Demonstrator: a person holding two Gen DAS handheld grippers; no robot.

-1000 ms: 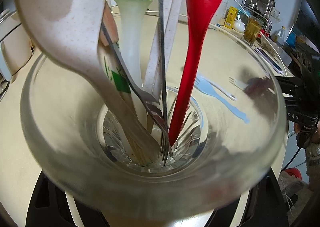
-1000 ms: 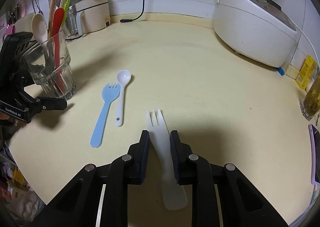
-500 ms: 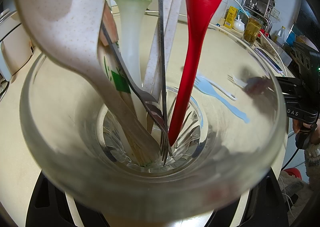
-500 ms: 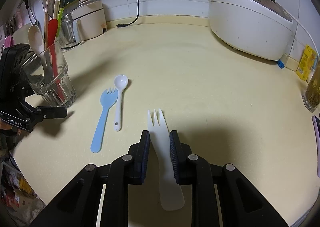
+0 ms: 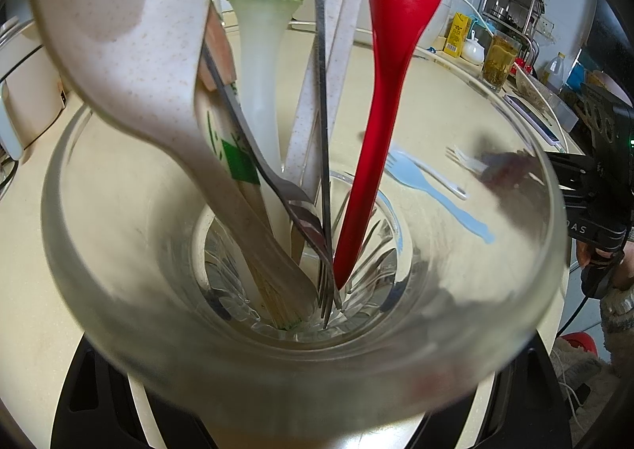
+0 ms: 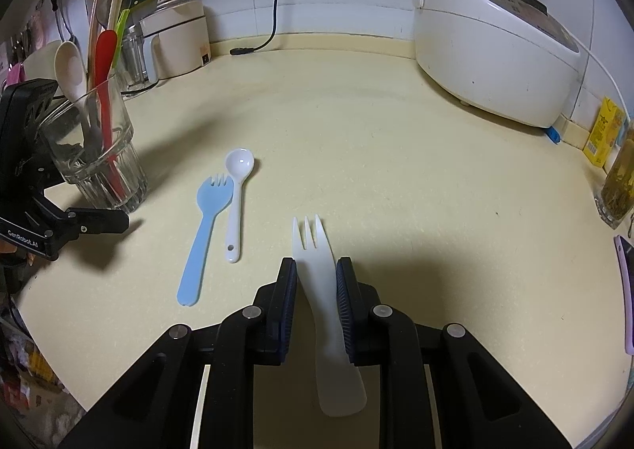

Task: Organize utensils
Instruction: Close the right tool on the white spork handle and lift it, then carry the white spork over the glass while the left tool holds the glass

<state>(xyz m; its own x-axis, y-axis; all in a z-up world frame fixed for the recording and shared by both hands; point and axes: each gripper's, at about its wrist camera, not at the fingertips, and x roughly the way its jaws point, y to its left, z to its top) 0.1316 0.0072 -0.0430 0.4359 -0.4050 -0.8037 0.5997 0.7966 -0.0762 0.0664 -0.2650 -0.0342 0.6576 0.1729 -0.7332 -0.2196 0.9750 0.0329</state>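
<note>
We noted the right gripper (image 6: 316, 282) pinching the white fork (image 6: 323, 302), its long axis along the fingers, with the glass (image 6: 95, 155) in the left gripper's (image 6: 59, 227) clasp far left.

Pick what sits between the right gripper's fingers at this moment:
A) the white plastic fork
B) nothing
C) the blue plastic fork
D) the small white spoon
A: the right gripper is closed on the white plastic fork, while the blue plastic fork and the small white spoon lie on the counter.
</note>
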